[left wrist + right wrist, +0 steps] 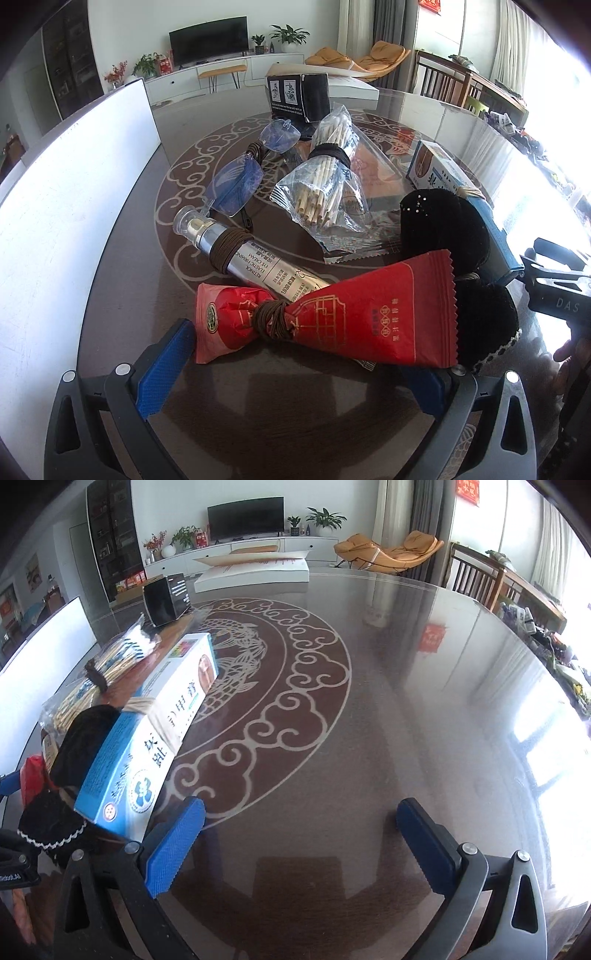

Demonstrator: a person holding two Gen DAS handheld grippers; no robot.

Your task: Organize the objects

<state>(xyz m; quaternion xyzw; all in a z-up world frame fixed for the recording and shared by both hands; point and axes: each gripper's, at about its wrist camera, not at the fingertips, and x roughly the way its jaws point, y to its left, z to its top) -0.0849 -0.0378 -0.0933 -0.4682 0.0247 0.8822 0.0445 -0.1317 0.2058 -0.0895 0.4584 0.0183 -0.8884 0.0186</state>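
Straddling red packet, left gripper gapes wide

Both cameras sit low over the table, facing the television wall. The left view looks closely at the clutter; the right sits beside it. Both share the blue box.

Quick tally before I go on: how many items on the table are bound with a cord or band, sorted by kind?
Red packets: 1
Cream tubes: 1
Glasses: 1
Bagged stick bundles: 1
Blue boxes: 1
Black fabric pieces: 1
Total: 6
The black box at the back shows no band.
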